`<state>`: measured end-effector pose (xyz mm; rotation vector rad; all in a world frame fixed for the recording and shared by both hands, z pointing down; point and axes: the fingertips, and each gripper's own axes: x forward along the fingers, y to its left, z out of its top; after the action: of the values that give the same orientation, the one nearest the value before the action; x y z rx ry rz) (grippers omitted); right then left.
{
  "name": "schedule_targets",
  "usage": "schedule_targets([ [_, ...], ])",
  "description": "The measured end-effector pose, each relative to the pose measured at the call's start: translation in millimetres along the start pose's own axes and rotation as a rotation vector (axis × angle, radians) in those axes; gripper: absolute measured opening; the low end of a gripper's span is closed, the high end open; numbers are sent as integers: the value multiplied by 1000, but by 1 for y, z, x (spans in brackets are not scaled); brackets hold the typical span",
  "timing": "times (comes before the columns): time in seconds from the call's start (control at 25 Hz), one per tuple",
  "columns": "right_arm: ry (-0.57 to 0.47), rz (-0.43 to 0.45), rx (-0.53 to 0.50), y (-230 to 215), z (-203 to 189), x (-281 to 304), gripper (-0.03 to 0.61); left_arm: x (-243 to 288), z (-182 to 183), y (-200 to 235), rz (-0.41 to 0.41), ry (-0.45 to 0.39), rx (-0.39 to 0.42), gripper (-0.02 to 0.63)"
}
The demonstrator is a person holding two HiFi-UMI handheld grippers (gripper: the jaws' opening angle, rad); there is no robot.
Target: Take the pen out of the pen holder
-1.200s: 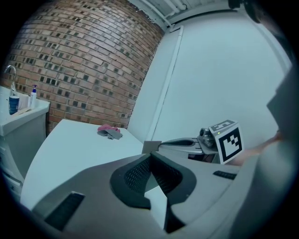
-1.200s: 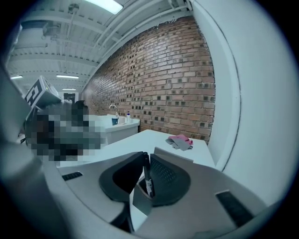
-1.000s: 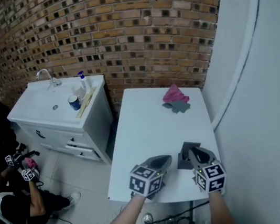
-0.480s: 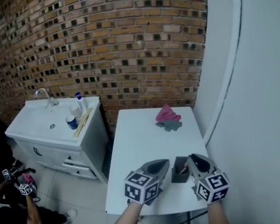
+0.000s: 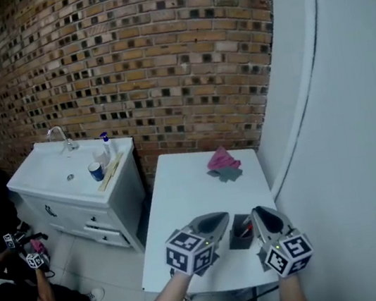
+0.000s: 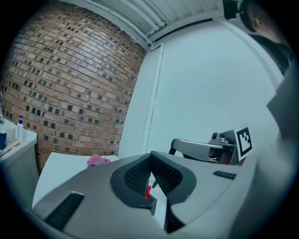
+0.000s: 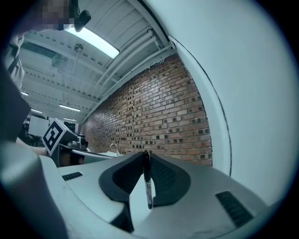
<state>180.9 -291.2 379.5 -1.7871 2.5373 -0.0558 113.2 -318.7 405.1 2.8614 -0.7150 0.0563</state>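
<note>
A dark grey pen holder (image 5: 241, 232) hangs over the near end of the white table (image 5: 197, 202), between my two grippers. My left gripper (image 5: 220, 221) is shut on the holder's left wall (image 6: 150, 206). A red pen (image 6: 147, 191) stands inside it. To the right of the holder, my right gripper (image 5: 258, 214) is shut on a black pen (image 7: 147, 179). That pen stands upright between the pads, and its lower end hangs free.
A pink and grey cloth (image 5: 223, 164) lies at the table's far end. A white sink cabinet (image 5: 72, 183) with bottles stands left of the table against the brick wall. A white wall runs close along the right. A person (image 5: 17, 282) sits on the floor at far left.
Both grippers have risen together, the left with the holder and the right with the black pen. The table now looks smaller and farther below them.
</note>
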Motion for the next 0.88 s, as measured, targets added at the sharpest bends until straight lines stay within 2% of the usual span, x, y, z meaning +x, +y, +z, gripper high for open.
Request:
schedule_targets([
  [0.88,-11,-2,34,-4,-1,-1,52,4,-4,-4,-20,3,-11,0],
])
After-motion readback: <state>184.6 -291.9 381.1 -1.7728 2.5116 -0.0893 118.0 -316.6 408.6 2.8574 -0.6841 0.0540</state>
